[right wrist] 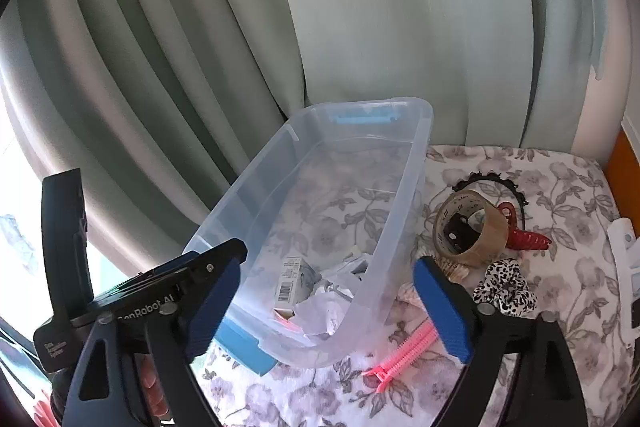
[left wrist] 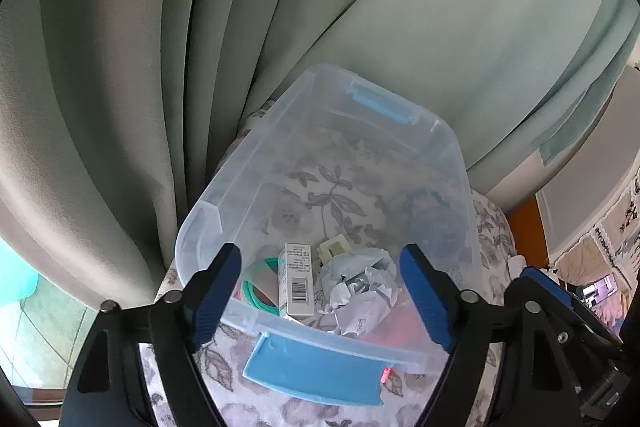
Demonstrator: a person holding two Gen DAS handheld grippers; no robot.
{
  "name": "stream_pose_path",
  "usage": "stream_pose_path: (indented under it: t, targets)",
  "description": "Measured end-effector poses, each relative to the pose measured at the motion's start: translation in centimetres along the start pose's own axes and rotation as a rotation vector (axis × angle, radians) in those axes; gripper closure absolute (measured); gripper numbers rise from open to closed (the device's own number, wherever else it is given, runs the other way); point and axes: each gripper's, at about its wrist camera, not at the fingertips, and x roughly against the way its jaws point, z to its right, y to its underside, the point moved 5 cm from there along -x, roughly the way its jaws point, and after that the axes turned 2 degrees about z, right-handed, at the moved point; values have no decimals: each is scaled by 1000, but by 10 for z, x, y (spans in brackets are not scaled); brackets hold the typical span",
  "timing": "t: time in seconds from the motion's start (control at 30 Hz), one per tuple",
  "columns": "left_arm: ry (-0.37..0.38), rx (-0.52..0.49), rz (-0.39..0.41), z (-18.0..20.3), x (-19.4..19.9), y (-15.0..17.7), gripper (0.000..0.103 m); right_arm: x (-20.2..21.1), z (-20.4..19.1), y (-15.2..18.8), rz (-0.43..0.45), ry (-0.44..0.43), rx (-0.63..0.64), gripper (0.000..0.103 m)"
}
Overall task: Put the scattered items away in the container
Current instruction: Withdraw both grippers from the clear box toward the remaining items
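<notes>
Grey-green curtain [left wrist: 200, 67] behind, floral cloth [right wrist: 520, 179] over the table, clear plastic container [right wrist: 420, 163] set on it with blue latch handles at both ends. Left to right in my left wrist view: left gripper [left wrist: 320, 291] hangs over the near end of the container, jaws spread wide, nothing between them, so released; under it inside the bin I see green rings [left wrist: 260, 291], a small barcoded box [left wrist: 298, 285], a pale clip [left wrist: 334, 247] and crumpled paper [left wrist: 356, 291]. The right gripper [right wrist: 326, 307] is likewise spread wide and empty, straddling the container's near right corner. Step in hand, as I judge it: both drops done, hands free, partway through since stuff is left out. Right of the bin on the cloth: pink zipper [right wrist: 404, 355] just beside the near wall, tape roll [right wrist: 466, 227], red claw clip [right wrist: 524, 233] touching the tape, spotted scrunchie [right wrist: 504, 287], black toothed headband [right wrist: 492, 183] behind the tape. Next move, I reckon: swing my right gripper over to the zipper, nearest piece, lying flat so it needs a low pinch. Only the left view shows the green rings clearly; only the right view shows the leftover items, the left one catching just the zipper's tip
</notes>
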Motion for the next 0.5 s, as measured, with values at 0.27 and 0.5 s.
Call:
stream_pose_path:
  t: [0.27, 0.5]
  targets:
    - [14, -14, 33, 5, 13, 2, 11, 16, 7, 2, 31, 9, -23, 0]
    - [16, -46, 60, 15, 22, 5, 10, 34, 16, 3, 101, 51, -25, 0]
